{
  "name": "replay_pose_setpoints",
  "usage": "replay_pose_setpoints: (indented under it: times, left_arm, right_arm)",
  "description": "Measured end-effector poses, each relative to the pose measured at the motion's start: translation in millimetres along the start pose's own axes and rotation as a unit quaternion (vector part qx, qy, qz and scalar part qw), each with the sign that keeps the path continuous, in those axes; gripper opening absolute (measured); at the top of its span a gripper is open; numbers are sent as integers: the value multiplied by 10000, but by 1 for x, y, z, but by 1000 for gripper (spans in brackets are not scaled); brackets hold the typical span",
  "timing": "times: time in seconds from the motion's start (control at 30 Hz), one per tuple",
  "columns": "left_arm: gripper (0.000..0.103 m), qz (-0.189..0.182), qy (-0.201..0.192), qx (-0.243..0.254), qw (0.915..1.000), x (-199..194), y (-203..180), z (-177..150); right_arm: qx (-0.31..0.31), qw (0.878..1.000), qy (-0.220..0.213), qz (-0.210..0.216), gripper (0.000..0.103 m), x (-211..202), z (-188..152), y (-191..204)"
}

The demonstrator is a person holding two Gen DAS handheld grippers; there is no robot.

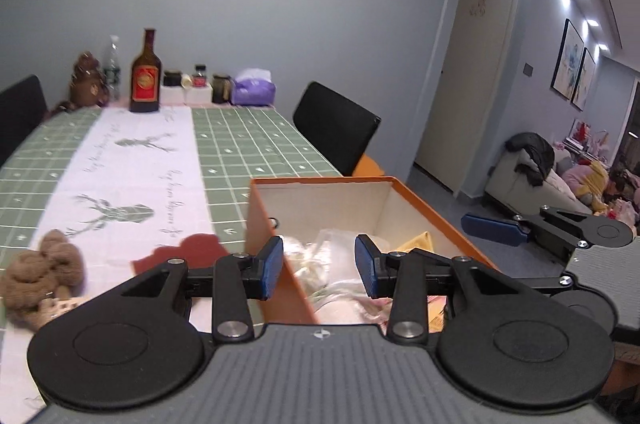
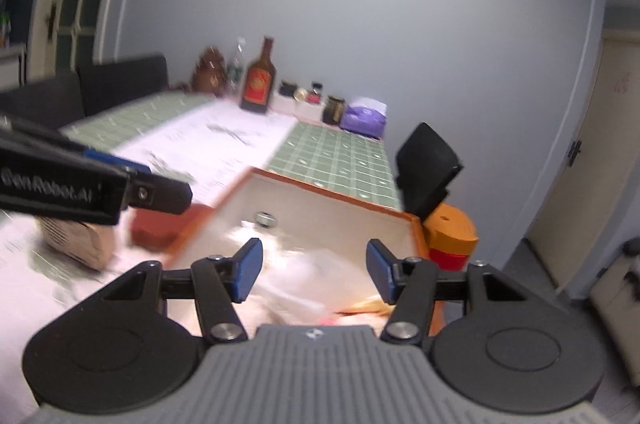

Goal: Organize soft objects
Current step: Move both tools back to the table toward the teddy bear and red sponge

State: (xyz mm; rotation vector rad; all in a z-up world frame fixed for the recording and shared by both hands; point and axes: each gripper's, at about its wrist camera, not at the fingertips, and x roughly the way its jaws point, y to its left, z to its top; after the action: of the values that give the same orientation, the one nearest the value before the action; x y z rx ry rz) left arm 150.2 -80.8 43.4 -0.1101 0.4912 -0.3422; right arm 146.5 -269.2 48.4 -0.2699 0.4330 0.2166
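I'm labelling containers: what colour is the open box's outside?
Orange outside, white inside; the box shows best in the left wrist view.

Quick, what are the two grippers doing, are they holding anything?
Left gripper: open, holding nothing, above the orange box.
Right gripper: open, holding nothing.

Right-wrist view motion-blurred; box (image 2: 320, 212) contents indistinct; left claw (image 2: 136, 180) cut off.
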Motion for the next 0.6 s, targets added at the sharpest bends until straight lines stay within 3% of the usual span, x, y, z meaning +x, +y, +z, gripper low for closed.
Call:
replay_pose_setpoints:
  times: [0.23, 0.6]
  left_arm:
    - [46, 455, -360, 69, 9983, -51, 19, -30]
    - [46, 952, -248, -30, 9951, -94, 57, -73]
  right_arm:
    - [561, 9974, -289, 360, 57, -37, -17, 52]
    - [820, 9937, -272, 712, 58, -67, -40, 123]
